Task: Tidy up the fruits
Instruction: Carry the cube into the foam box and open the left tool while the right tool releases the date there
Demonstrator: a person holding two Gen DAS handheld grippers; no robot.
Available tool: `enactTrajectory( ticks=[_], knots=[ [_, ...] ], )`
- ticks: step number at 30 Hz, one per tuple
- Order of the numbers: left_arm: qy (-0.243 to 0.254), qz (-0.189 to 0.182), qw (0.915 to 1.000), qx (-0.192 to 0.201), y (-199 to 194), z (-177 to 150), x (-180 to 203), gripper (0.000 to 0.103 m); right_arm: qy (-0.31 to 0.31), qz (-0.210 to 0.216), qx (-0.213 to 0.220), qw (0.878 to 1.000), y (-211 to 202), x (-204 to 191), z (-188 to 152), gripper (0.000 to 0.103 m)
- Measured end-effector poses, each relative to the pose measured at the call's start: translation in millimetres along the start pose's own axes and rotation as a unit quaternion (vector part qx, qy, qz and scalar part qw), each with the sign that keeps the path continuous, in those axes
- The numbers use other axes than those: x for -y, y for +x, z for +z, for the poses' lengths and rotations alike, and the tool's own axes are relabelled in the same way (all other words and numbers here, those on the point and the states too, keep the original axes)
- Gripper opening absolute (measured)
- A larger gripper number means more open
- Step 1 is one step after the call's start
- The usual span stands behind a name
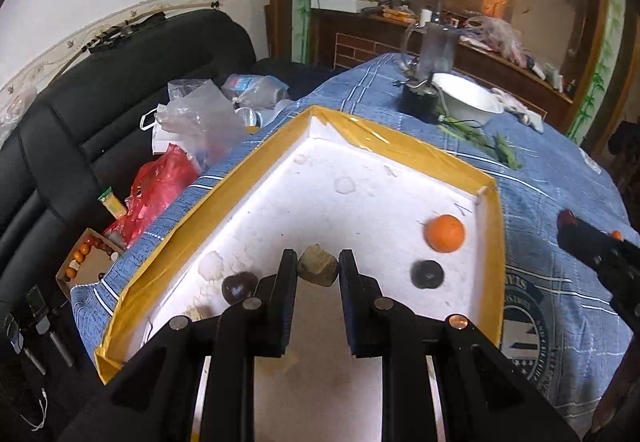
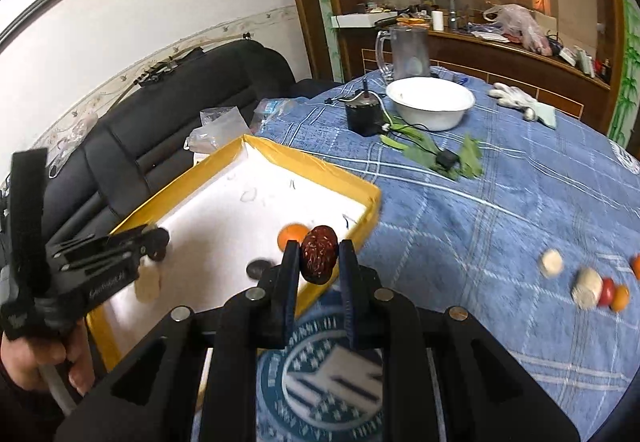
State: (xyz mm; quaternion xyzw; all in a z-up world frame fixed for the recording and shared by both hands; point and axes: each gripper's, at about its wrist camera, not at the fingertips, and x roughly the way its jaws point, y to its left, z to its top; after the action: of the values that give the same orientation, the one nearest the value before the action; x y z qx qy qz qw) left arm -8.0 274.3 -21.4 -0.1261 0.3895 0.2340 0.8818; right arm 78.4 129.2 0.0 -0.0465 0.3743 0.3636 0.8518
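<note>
- Two claws at work: the left claw (image 1: 318,266) grips a tan, blocky piece (image 1: 317,269) between its fingers, low over the white floor of the tray (image 1: 400,150); the right claw (image 2: 319,258) holds a wrinkled red date (image 2: 318,259) above the tray's near yellow edge
- Inside the tray: one orange (image 1: 445,233) close to the right wall, two dark round fruits (image 1: 427,274) (image 1: 239,286), and a pale lump (image 1: 211,265) by the left wall
- Out on the counter (image 2: 460,226), well apart from the tray: two pale chunks (image 2: 552,263) (image 2: 587,288), the second touching a red fruit (image 2: 607,292) and a small orange one (image 2: 620,298); another sits cut off at the frame edge
- The tray's middle and far half lie bare; it stands at the counter's left side, beside a black sofa (image 1: 100,114) heaped with plastic bags (image 1: 196,118)
- A blue checked cloth covers the counter; one white bowl (image 2: 430,102), one clear mug (image 2: 406,52), a small black device (image 2: 363,118), green leaves (image 2: 460,160) and a white glove (image 2: 514,98) sit at the far end, before a cluttered wooden sideboard (image 2: 500,50)
</note>
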Motion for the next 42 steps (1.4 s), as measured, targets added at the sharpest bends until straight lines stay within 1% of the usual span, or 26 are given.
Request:
enactTrajectory(
  ticks=[3,9,17,23,36,42],
  knots=[
    [0.0,0.007,0.9999,-0.007,7.6,1.9,-1.8,0.019,0.001,0.005,-0.005,1.0,18.9,0.2,10.8,0.021],
    [0.0,0.013,0.9997,-0.023,21.8,6.6,0.7,0.019,-0.003,0.004,-0.035,0.999,64.1,-1.4,26.0,0.022],
    [-0.003,0.019,0.9988,-0.044,35.8,9.5,-0.2,0.019,-0.007,-0.004,-0.068,0.998,102.6,1.2,34.7,0.022],
    [-0.001,0.023,0.9984,-0.052,41.8,11.6,-0.2,0.02,-0.012,-0.006,-0.083,0.996,116.9,0.2,35.4,0.022],
    [-0.015,0.018,0.9958,-0.088,54.7,7.6,-9.0,0.02,-0.015,-0.01,-0.101,0.995,132.0,-1.3,35.9,0.022],
    [-0.02,0.023,0.9956,-0.088,53.7,6.7,-10.5,0.02,-0.019,-0.01,-0.11,0.994,133.5,-3.6,35.3,0.022]
  ],
)
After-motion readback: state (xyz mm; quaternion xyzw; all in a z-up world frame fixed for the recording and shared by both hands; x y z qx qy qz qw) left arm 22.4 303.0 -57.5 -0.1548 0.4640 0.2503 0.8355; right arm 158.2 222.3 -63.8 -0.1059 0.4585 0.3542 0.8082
